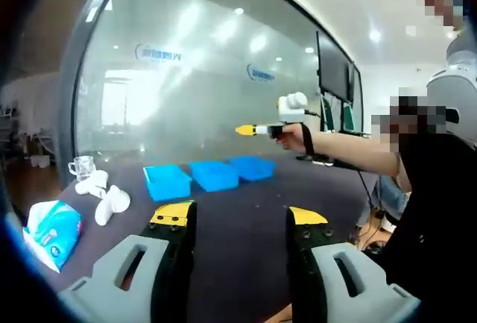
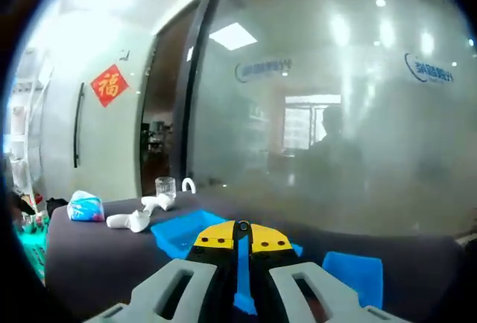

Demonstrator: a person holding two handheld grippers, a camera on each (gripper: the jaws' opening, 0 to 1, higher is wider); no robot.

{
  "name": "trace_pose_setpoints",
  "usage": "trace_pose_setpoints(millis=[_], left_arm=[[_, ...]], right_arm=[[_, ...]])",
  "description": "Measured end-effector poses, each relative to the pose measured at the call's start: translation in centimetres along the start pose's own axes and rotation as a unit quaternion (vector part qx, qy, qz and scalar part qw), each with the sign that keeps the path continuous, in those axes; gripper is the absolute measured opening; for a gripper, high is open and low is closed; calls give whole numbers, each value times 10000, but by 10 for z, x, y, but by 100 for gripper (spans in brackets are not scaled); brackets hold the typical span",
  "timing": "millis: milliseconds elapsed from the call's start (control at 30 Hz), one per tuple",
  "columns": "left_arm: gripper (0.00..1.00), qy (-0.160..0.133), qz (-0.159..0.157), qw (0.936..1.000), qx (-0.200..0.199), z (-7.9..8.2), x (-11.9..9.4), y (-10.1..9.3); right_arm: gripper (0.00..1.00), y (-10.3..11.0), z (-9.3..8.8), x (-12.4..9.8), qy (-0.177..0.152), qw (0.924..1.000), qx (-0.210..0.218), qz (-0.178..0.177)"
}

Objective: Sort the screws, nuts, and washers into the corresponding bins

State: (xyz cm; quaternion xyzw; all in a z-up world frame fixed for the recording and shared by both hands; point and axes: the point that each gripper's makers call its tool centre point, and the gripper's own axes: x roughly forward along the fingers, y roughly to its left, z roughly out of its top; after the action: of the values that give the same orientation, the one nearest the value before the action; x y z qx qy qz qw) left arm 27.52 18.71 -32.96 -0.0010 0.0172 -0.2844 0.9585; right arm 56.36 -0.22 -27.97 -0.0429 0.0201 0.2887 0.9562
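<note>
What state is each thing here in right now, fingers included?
Left gripper: fingers apart, empty.
Right gripper: fingers closed on a small dark piece I can't identify.
Three blue bins: in a row on the table, contents hidden.
Glass cup: upright.
Tissue pack: lying on the table.

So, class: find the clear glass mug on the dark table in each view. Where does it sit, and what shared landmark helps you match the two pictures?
Left gripper view: the glass mug stands at the far left of the table, beyond the white pieces.
Right gripper view: the glass mug stands left of centre at the table's far edge, left of the blue bins.
Shared landmark: the tissue pack lying left of the mug.
</note>
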Motion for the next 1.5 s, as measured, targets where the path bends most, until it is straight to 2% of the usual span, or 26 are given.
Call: trace_pose_setpoints(millis=[200,400,733,1000,1033,1100,1133,1333,1500], left_arm=[[47,32,38,10000,19,0,-3,1],[47,28,93,9999,32,2,-7,2],[47,7,169,9998,41,4,-12,5],[46,18,190,9998,21,4,-12,5],[46,20,187,9998,27,4,-12,5],[47,-32,153,9999,29,6,-12,3],[47,-42,152,9999,25,7,-12,2],[47,-36,185,9998,40,7,-14,3],[47,-51,198,9998,52,8,-16,4]], right_arm=[[2,1,-2,27,166,9999,-9,-17],[2,-1,-8,45,294,9995,-76,-68],[2,-7,-13,55,361,9992,-94,-138],[4,-6,-8,56,306,9994,-43,-125],[7,-7,-8,56,301,9994,-77,-155],[23,-8,-8,56,290,9993,-121,-187],[26,-7,-7,55,265,9994,-129,-171],[28,-2,-3,43,168,9996,-179,-172],[29,7,2,21,75,9998,-186,-70]])
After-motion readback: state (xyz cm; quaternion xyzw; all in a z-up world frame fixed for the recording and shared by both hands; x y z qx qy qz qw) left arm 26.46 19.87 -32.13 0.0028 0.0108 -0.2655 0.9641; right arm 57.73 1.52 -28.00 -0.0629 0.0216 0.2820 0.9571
